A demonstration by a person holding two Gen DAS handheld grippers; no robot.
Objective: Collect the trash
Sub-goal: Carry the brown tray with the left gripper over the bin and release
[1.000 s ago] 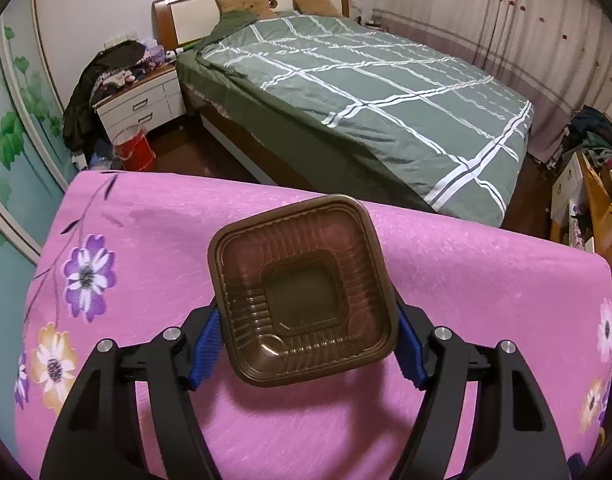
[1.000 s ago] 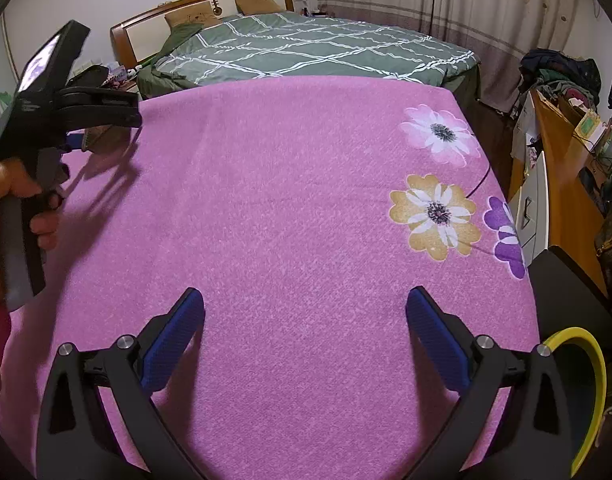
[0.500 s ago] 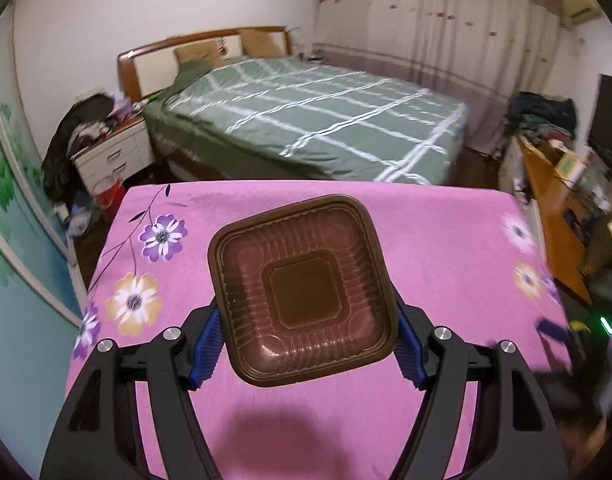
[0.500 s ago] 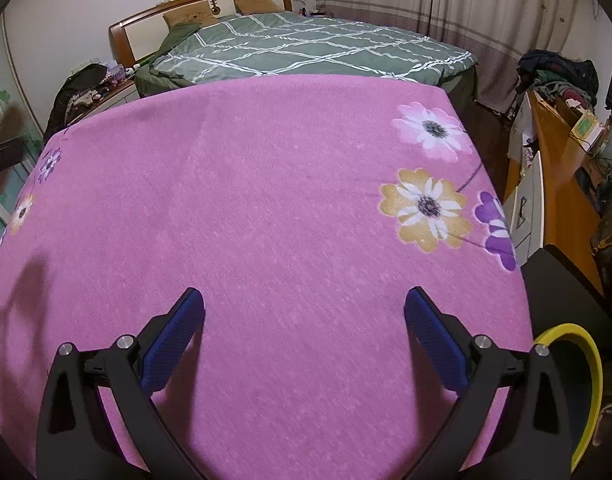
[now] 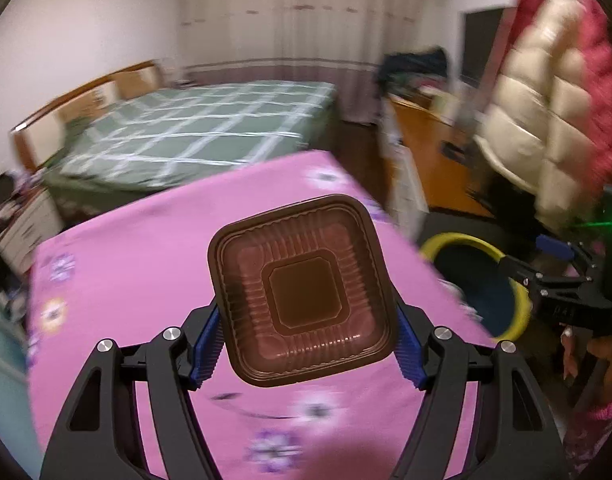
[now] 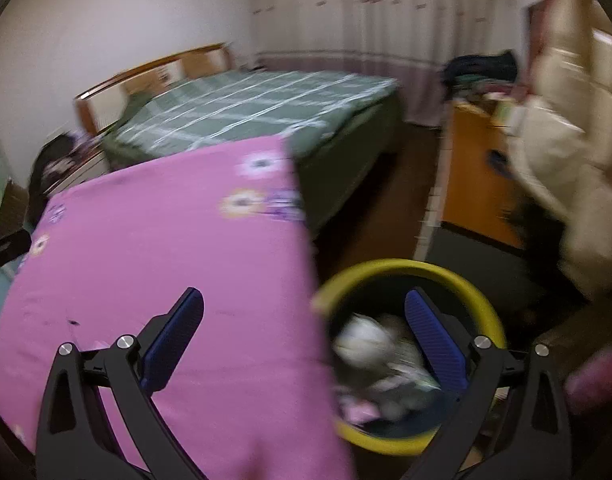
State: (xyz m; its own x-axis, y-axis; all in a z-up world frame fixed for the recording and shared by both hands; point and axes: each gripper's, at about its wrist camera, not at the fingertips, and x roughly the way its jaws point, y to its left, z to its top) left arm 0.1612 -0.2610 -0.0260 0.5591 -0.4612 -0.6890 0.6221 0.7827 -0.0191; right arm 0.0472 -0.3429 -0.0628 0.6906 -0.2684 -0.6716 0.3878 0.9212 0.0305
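Two grippers over a pink cloth (image 5: 145, 264). Left gripper (image 5: 306, 320) clamps a brown tray (image 5: 301, 288) by opposite sides, cavity facing the camera, above the cloth. The yellow-rimmed bin (image 5: 458, 240) lies off the tray's right, beyond the cloth edge, beside the right gripper (image 6: 301, 336), whose fingers are spread wide and empty, one over the bin, which holds crumpled waste.

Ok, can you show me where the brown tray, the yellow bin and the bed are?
brown plastic tray (image 5: 303, 294), left wrist view, its flat centre.
yellow-rimmed trash bin (image 6: 402, 267), right wrist view, far rim.
bed (image 6: 249, 110), right wrist view, green checked cover.
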